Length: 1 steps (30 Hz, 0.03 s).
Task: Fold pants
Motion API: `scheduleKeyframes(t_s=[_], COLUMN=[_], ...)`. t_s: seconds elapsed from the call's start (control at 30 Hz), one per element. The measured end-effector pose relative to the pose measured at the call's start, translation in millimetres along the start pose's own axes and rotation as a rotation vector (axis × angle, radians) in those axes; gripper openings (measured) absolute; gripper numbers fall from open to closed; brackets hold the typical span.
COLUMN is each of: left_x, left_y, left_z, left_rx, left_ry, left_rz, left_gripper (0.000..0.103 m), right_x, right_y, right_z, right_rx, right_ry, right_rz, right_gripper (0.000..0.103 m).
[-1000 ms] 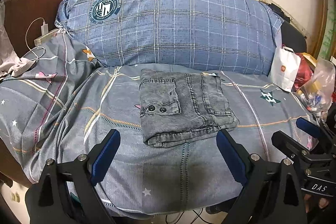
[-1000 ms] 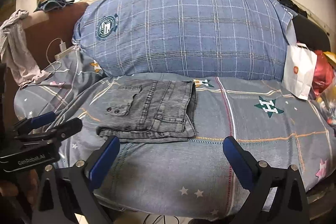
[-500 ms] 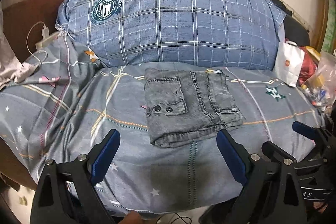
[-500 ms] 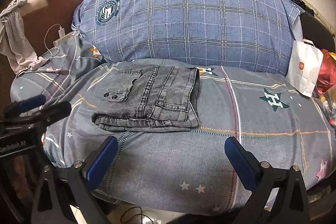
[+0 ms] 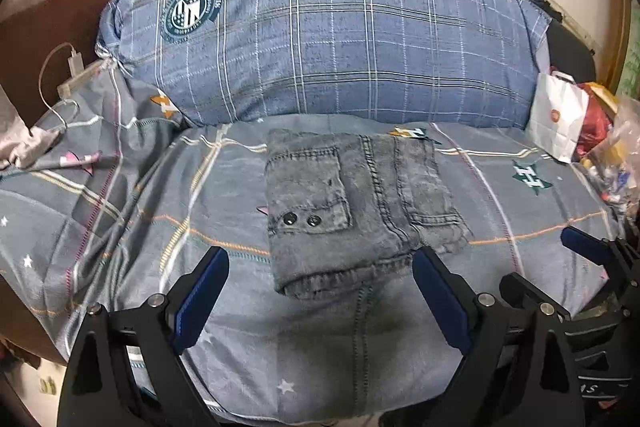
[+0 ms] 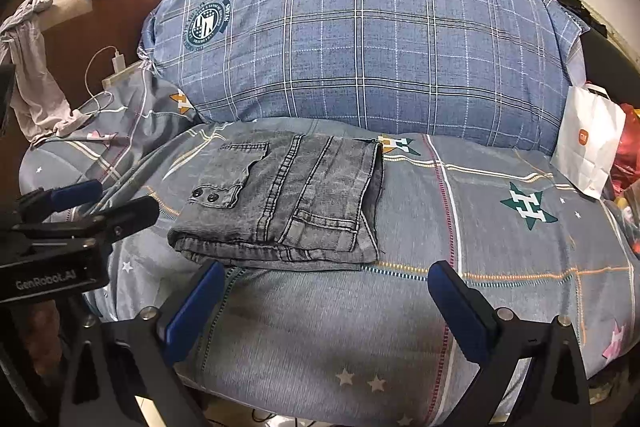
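On the bed (image 5: 120,227), before the blue pillow (image 5: 328,35), the folded pants (image 5: 352,203) lie near the front edge, while the left gripper (image 5: 320,291) and right gripper (image 6: 322,301), both wide open and empty, have drawn closer.

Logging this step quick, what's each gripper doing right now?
Left gripper: open, holding nothing.
Right gripper: open, holding nothing; folded grey jeans lie untouched.
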<state>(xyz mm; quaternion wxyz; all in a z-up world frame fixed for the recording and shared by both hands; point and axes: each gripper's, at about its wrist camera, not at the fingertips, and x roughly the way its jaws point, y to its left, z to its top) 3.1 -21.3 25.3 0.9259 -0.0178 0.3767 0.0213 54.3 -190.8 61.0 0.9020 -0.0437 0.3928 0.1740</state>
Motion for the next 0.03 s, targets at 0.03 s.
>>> scheduleKeyframes(t_s=[0.03], left_x=[1.3], left_y=[-1.3], left_z=[2.2], left_rx=[0.01], left_ry=[-0.004], left_rz=[0.005], left_gripper=[0.093], right_x=[1.3], right_y=[0.0], right_z=[0.7], right_rx=[0.001], right_ry=[0.002], right_rz=[0.0], right_gripper=[0.103])
